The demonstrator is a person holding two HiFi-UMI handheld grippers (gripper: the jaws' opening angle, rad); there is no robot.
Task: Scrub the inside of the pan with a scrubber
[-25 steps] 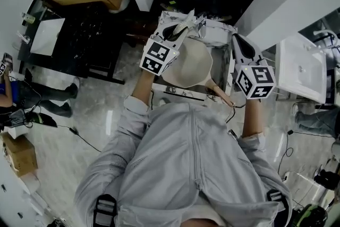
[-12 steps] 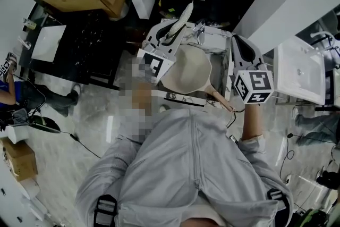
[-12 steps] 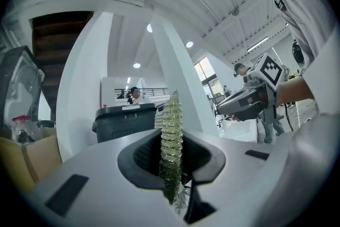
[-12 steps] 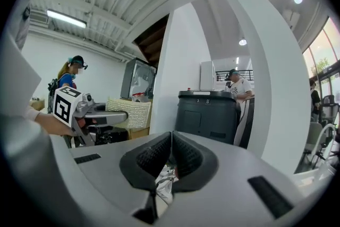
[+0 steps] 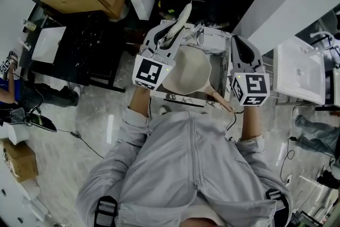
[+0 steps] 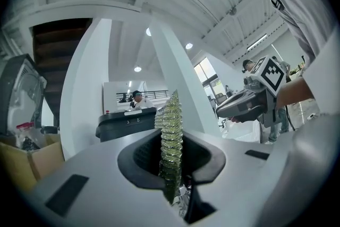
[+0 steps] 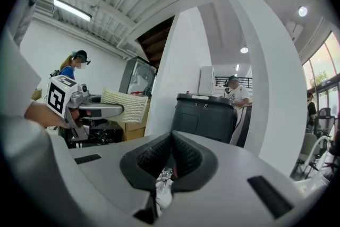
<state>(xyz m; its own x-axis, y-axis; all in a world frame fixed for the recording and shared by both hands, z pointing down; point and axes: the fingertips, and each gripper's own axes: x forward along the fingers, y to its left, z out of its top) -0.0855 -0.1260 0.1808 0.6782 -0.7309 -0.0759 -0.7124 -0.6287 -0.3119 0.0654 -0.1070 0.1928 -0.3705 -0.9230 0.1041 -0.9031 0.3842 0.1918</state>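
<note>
Pan (image 5: pixel 192 69) lies in the sink (image 5: pixel 219 35) below both grippers, its handle (image 5: pixel 220 99) pointing toward the person. Left claw (image 6: pixel 171 156) is clamped on the scrubber (image 6: pixel 171 122), which stands edge-on between the pads and projects beyond them, held above the pan and apart from it. Right claw (image 7: pixel 171 159) is closed with nothing gripped, held over the sink's right side.

Judged step: scrubber in hand, contact with the pan not yet made. The next move calls for lowering the left claw and turning the scrubber's broad face onto the pan's inner wall. The right claw would probably need to steady the handle.
</note>
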